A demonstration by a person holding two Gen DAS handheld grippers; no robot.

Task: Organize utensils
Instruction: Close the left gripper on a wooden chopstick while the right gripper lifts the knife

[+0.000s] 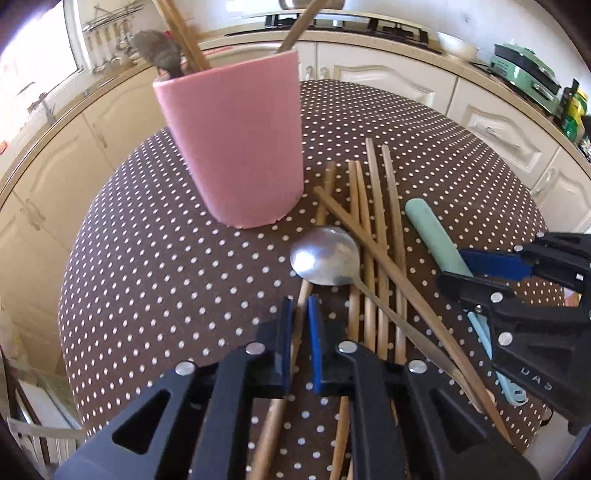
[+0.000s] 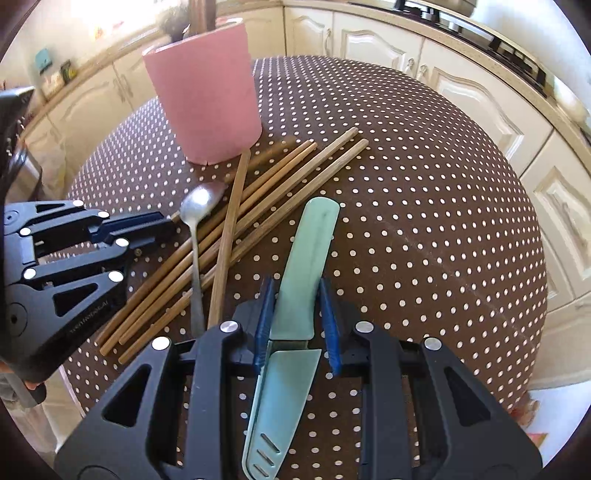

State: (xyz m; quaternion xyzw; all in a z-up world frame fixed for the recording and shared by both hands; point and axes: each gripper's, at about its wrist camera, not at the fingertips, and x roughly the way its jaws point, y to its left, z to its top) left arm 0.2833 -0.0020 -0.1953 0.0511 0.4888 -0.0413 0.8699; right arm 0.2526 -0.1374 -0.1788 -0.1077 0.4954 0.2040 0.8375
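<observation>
Chopsticks [image 1: 373, 236] lying loose in a fan on the table [image 1: 155, 266], a metal spoon [image 1: 325, 260] resting bowl-up across them, one long chopstick crossing the pile on a slant. Pink cup [image 1: 236, 147] standing upright just behind the pile, already carrying several chopsticks and a dark spoon [image 1: 157, 50].

Left wrist view showing the left gripper [image 1: 300, 317] low over the near ends of the pile, blue pads narrowly apart with one wooden chopstick [image 1: 301, 306] running between them; hard telling whether pinching it yet. Same view catching the right gripper [image 1: 469, 264] from the side, straddling a mint-green knife [image 1: 436, 236].

Right wrist view giving what the other hides: right gripper [image 2: 297, 317] hanging over the knife [image 2: 306, 273], jaws set a little wider than the handle, a slim gap showing on the right side, so not clamping. Blade wearing a matching green sheath [image 2: 280, 406] with slots near its tip, pointing back under the gripper. Left gripper [image 2: 155, 225] seen here from the side, reaching into the chopsticks [image 2: 258, 199] beside the spoon [image 2: 201, 203].

Table wearing a brown cloth with white polka dots. Cream kitchen cabinets [image 2: 461, 85] curving round behind, a hob [image 1: 332, 22] on the counter, a green appliance [image 1: 524, 70] off right, hanging utensils [image 1: 107, 40] by a bright window.
</observation>
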